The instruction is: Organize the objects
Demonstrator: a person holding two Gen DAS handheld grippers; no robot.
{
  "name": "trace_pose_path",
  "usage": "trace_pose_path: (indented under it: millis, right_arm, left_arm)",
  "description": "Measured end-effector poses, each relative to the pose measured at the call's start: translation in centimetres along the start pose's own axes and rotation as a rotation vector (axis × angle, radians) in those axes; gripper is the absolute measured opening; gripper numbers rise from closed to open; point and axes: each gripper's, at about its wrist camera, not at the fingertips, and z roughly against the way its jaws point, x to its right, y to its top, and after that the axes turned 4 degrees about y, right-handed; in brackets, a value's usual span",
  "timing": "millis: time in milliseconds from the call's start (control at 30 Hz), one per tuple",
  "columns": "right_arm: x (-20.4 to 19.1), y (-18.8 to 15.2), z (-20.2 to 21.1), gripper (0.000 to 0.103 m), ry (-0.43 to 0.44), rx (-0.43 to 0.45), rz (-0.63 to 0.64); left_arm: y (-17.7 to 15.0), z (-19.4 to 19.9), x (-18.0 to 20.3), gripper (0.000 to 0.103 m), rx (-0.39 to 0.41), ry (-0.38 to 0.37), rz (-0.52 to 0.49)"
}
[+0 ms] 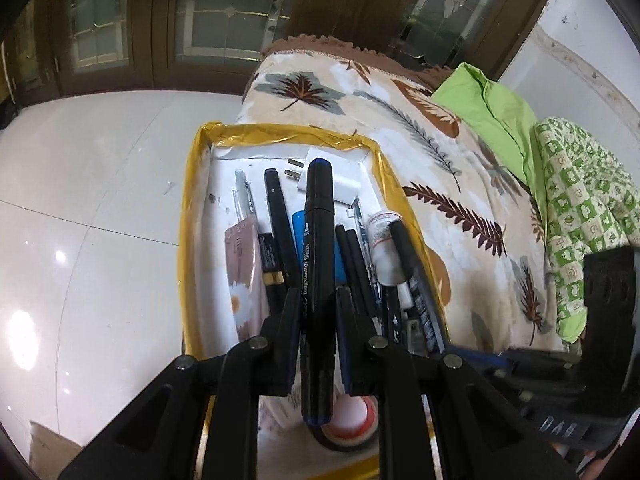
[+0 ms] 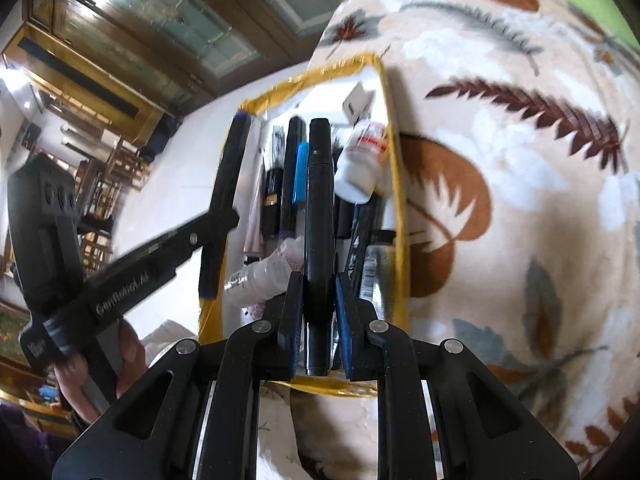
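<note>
A white box with a yellow-taped rim lies on a leaf-print blanket and holds several pens, a blue pen, a white bottle and a white charger. My left gripper is shut on a black marker with blue ends, held lengthwise above the box. In the right wrist view my right gripper is shut on an all-black marker above the same box, near the white bottle. The left gripper with its blue-ended marker hangs over the box's left rim.
The leaf-print blanket covers a raised surface, with green cloths to its right. White tiled floor lies left of the box. A tape roll sits at the box's near end. A person's hand holds the left gripper.
</note>
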Motion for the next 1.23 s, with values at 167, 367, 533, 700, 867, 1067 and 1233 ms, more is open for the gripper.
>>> trace_pose_path:
  millis: [167,367,533,700,867,1067,1233]
  right_arm:
    - [0.1,0.1,-1.7,0.015,-0.026,-0.024,0.016]
    - [-0.4,0.3,-2.4,0.015,-0.080,-0.017,0.049]
    - [-0.7,0.4,-3.2,0.015,-0.107,-0.026,0.060]
    - [-0.5,0.5,-3.7,0.016,-0.096,-0.042,0.040]
    - [-0.7,0.2,-2.7,0.023,-0.063,-0.021,0.045]
    - [-1.0,-0.4,-1.2,0.038,-0.033,0.007,0.040]
    - [-0.8,-1.5,-0.1,0.038,-0.040,0.007,0.028]
  left_arm:
    - [0.1,-1.8,0.9,0.015,-0.009,0.104,-0.049]
    - [0.4,-3.3,1.2,0.015,-0.023,0.151,-0.069]
    - [0.4,-3.8,1.1,0.015,-0.024,0.172,-0.072]
    - [0.3,-3.8,1.8,0.019,0.001,0.234,-0.091]
    - [-0.1,-2.3,2.8,0.054,0.083,0.445,-0.135]
    - [-0.1,1.5,3.2,0.072,0.188,0.469,-0.103]
    - [-0.5,3.6,4.2,0.076,0.237,0.396,-0.098]
